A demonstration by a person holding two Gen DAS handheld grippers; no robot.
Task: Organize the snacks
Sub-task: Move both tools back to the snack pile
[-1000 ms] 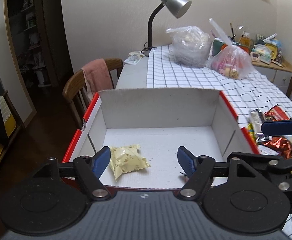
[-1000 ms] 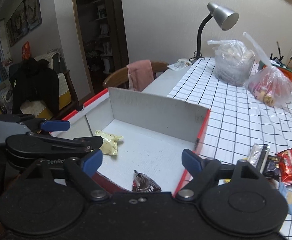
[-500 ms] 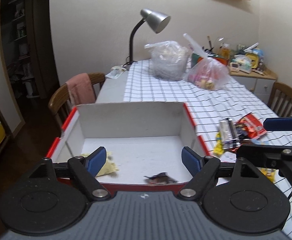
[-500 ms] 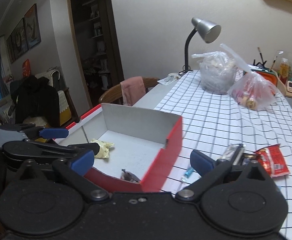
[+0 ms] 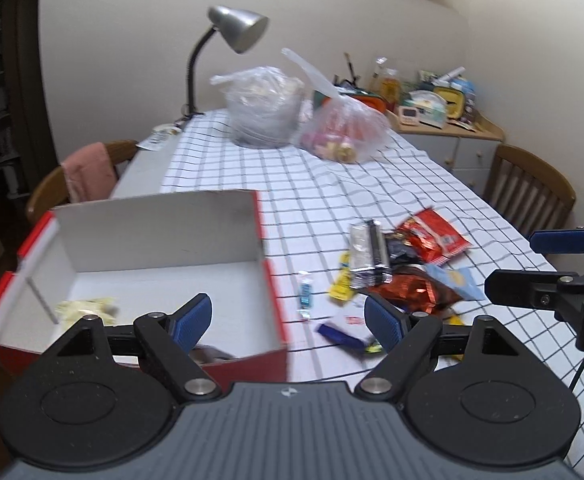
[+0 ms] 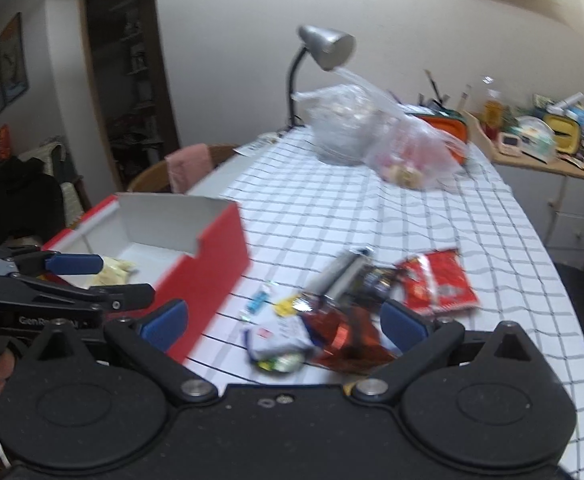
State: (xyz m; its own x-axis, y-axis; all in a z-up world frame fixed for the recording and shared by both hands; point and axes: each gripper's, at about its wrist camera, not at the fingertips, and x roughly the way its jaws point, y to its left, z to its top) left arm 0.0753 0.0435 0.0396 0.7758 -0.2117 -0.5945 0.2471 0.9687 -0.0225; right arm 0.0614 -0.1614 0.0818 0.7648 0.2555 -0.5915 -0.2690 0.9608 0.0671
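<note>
The shallow red cardboard box with white inside (image 5: 159, 236) sits at the near left of the white tablecloth with thin black checks (image 5: 332, 184), its left side at the table's edge; its right red wall stands just left of the snacks. Between box and snacks lies a narrow strip of bare cloth holding only a small blue-and-clear sachet (image 5: 304, 297). Beyond the pile the cloth is open as far as two knotted clear plastic bags (image 5: 292, 112) and a silver gooseneck desk lamp (image 5: 235, 36) at the far end.

The loose pile of snack packets (image 6: 356, 300) lies near, right of the box: a flat glossy red packet (image 6: 438, 282) on its far right, a silver foil bar (image 5: 366, 254) whose long axis runs near to far, a crinkled dark-red foil wrapper (image 5: 408, 290), yellow and blue small pieces, blurred. Inside the box a pale yellow crumpled packet (image 5: 85, 308) rests near the left wall, and a dark wrapper (image 5: 211, 354) by the near wall.

The left gripper (image 5: 287, 318) has just been widening; its blue pads stand well apart, straddling the box's near right corner with nothing gripped. The right gripper (image 6: 283, 320) is spread fully, empty, above the near side of the pile.
</note>
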